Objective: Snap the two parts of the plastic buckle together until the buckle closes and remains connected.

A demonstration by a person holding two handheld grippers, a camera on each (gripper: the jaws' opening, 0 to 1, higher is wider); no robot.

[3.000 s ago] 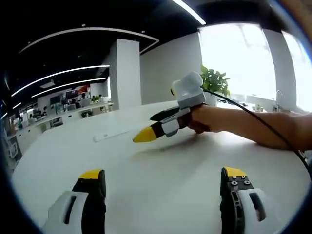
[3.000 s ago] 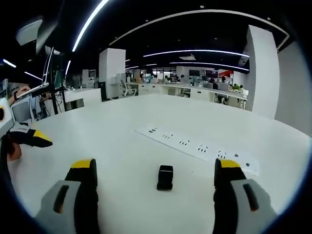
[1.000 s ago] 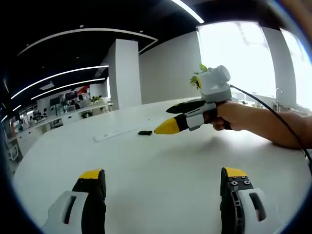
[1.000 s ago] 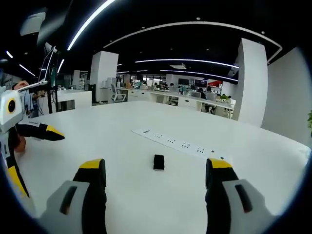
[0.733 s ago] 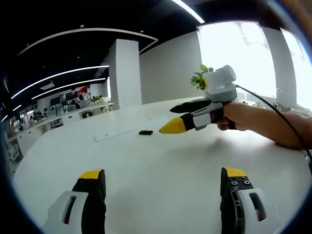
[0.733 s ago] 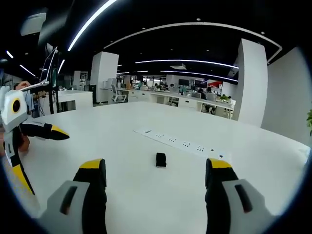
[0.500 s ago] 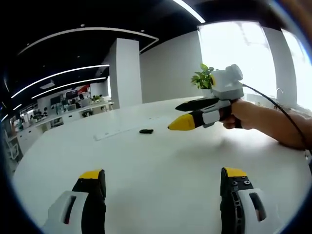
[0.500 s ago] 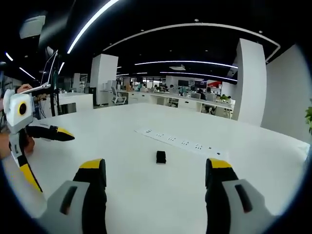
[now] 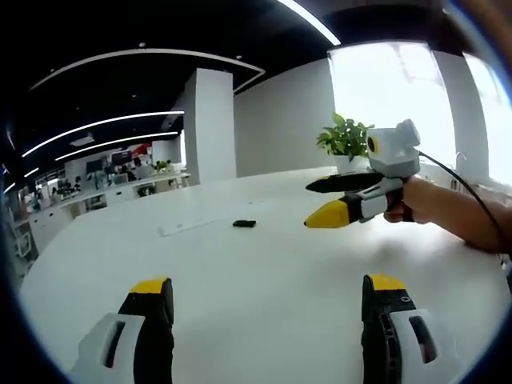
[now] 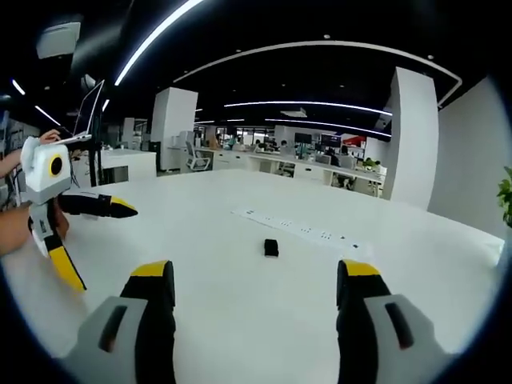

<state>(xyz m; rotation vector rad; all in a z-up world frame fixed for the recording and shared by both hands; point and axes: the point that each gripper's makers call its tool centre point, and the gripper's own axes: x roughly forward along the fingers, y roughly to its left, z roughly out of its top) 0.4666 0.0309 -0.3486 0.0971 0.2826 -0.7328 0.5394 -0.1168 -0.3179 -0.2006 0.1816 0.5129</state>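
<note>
In the left gripper view the left tongs (image 9: 268, 308) stand spread wide over the bare white table (image 9: 240, 280), grasping nothing; ahead of them and to their right the right tongs (image 9: 326, 202) hang above the table in a hand (image 9: 420, 204), their two black, yellow-tipped jaws parted, with a potted plant (image 9: 346, 138) and bright windows behind them. The right gripper view instead shows the right tongs (image 10: 252, 300) from behind, jaws apart and empty, and the left tongs (image 10: 96, 236) off to their left, also spread, held by a hand (image 10: 16, 228); beyond them lies a long open office with desks and ceiling light strips. The buckle (image 10: 271, 248), a small black blocky piece, lies on the table well ahead of the right tongs, between their jaws in that view, just before a flat white power strip (image 10: 300, 230); from the left tongs it shows far ahead as a dark speck (image 9: 244, 224) beside that strip (image 9: 188, 227). Three seconds ago the right tongs sat low, close over the buckle; now they are raised and pulled back, and the buckle looks smaller and farther off; the buckle rests as one piece on the smooth matte table.
</note>
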